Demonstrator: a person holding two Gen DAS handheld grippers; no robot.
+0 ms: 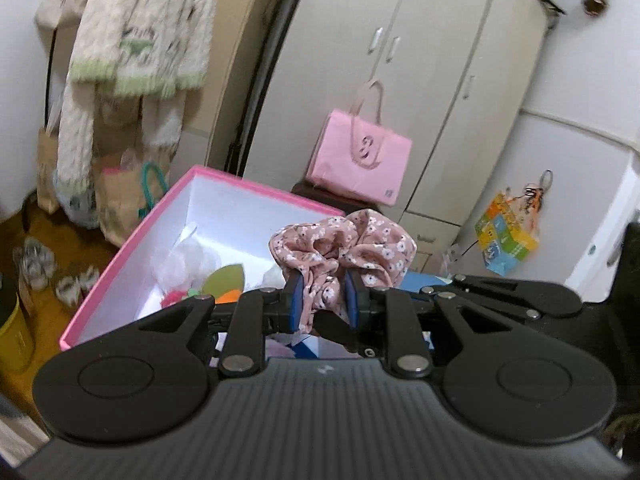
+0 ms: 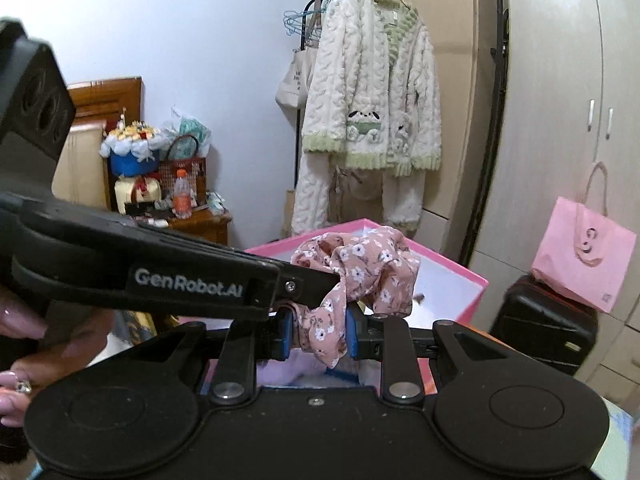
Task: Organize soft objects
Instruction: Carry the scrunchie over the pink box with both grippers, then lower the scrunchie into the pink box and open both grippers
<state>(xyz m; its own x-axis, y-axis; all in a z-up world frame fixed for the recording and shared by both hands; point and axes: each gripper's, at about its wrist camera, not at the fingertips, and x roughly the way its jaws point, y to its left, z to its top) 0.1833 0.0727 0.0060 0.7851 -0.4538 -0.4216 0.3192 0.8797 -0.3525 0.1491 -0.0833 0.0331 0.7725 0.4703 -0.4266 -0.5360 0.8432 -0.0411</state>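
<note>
Bedroom wardrobe (image 1: 420, 80) behind: floral scrunchie (image 1: 344, 252) clamped jointly by left gripper (image 1: 323, 300) and right gripper (image 2: 316, 334), with the pink box (image 1: 120, 256) lying just ahead and below.

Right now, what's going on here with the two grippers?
A person is holding one floral scrunchie with both grippers at once. The left gripper and the right gripper are each shut on it, the left reaching in from the side in the right wrist view. The scrunchie is in the air in front of an open pink box that already has some soft items in it.
</note>
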